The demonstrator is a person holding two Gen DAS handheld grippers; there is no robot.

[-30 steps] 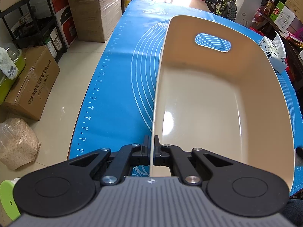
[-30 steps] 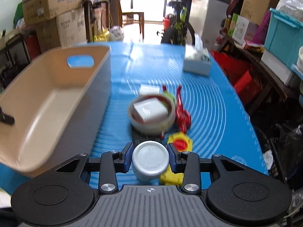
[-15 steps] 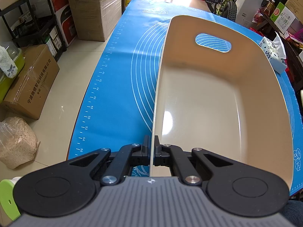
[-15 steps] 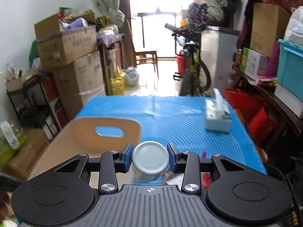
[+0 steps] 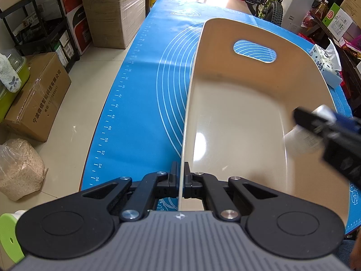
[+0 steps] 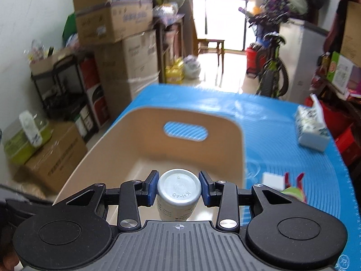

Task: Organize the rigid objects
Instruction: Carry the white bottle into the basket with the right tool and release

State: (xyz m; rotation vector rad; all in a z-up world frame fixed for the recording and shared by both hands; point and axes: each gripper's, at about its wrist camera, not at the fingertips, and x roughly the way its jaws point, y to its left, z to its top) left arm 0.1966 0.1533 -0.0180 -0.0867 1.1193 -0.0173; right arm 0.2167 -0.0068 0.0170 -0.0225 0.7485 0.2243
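A beige plastic bin (image 5: 248,103) with a handle slot stands on the blue mat (image 5: 144,94). My left gripper (image 5: 182,180) is shut on the bin's near left wall, whose thin rim runs between the pads. A small white bottle (image 6: 178,192) with a grey cap sits in my right gripper (image 6: 178,190), which is shut on it with the blue pads at the cap's sides. In the left wrist view the right gripper (image 5: 315,124) and the white bottle (image 5: 302,142) hang blurred over the bin's right side. The bin (image 6: 158,149) lies right below and ahead in the right wrist view.
On the mat right of the bin lie a tissue pack (image 6: 312,131), a small white block (image 6: 273,179) and a red and green toy (image 6: 293,187). Cardboard boxes (image 5: 112,9), a black shelf (image 5: 40,22) and a bicycle (image 5: 266,2) stand around the table.
My right gripper has carried the white bottle left, from above the loose items on the mat to over the bin. It now shows in the left wrist view. The left gripper has stayed put.
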